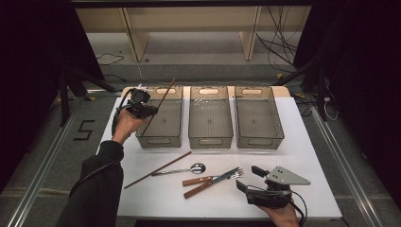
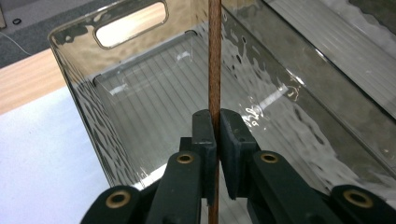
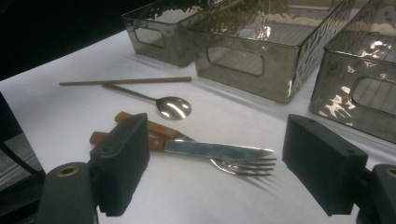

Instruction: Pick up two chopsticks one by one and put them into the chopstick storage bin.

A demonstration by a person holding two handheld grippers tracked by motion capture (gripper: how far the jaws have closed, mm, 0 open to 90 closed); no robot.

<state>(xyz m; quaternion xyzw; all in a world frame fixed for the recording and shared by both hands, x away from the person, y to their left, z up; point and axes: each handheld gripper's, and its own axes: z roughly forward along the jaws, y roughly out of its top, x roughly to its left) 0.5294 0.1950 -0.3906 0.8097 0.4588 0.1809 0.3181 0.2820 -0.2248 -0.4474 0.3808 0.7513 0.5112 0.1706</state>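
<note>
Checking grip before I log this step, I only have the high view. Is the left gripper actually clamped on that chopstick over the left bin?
Observer: Yes, the left gripper has both jaws shut on the chopstick, above the left bin.
Operator: Right gripper?
Observer: The right gripper is open, jaws wide on either side of the knife and fork, touching neither.
Operator: Knife and fork apart?
Observer: No, the knife blade lies across the fork.
</note>
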